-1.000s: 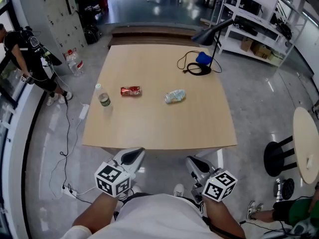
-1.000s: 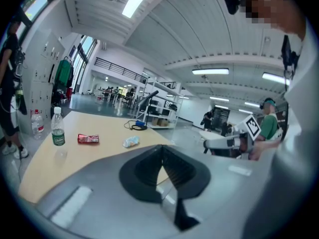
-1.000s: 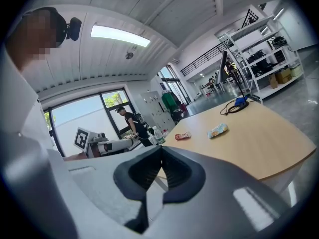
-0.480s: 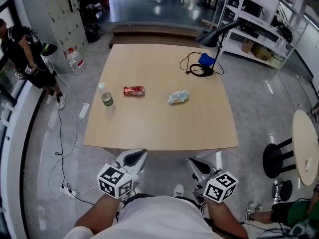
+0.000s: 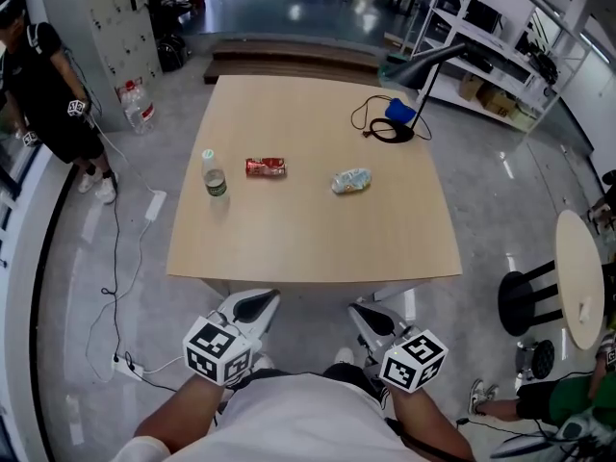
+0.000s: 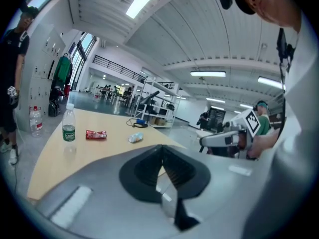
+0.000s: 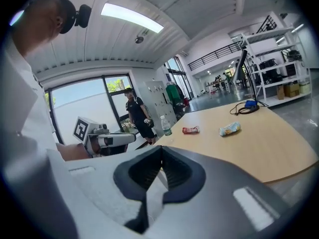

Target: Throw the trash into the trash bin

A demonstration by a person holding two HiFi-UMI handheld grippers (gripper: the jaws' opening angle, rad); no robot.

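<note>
Just off the wooden table's [image 5: 308,248] near edge, the left gripper [image 5: 254,303] and right gripper [image 5: 371,317] hang with jaws pressed together on nothing. A red wrapper [image 5: 266,166], a crumpled packet [image 5: 351,180] and an upright bottle [image 5: 213,174] sit mid-table, with glossy grey floor [image 5: 481,191] around it.

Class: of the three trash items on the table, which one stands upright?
The clear bottle with the green label, leftmost; the red can and the pale crumpled packet lie on their sides.

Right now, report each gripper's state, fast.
Left gripper: shut, jaws together, holding nothing.
Right gripper: shut, jaws together, holding nothing.
</note>
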